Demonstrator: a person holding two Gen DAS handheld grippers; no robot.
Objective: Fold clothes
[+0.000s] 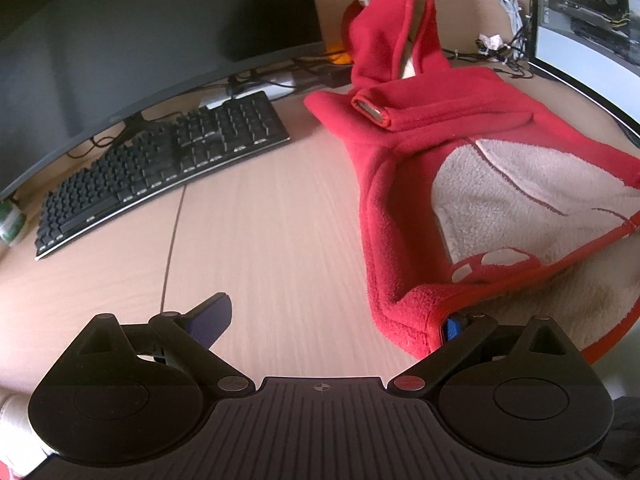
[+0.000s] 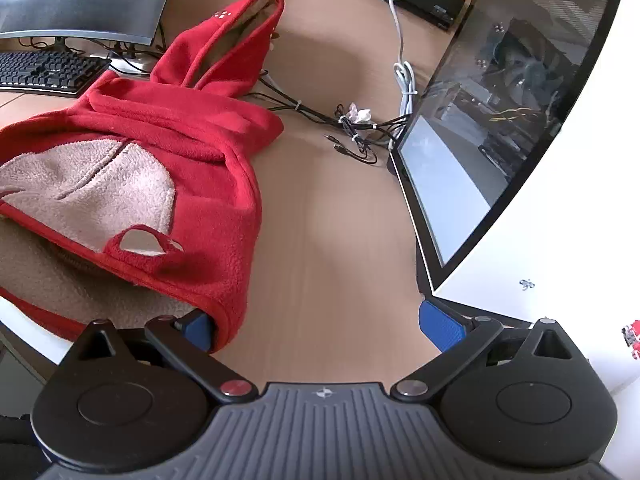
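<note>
Left tool [image 1: 334, 322]: we find its jaws spread wide, gripping nothing; its right finger is tucked under the garment's near corner.
Right tool [image 2: 322, 330]: we note it is likewise spread wide with nothing gripped; its left finger is partly hidden behind the garment's hem.
Red fleece hoodie [image 1: 404, 208]: we see it spread on the worktop [image 1: 260, 232] near the front edge, beige lining up, hood propped upright toward the back.
Keyboard [image 1: 160, 172]: toward the back-left, well apart from the hoodie.
Cables [image 2: 352, 128]: bundled near the back edge.
</note>
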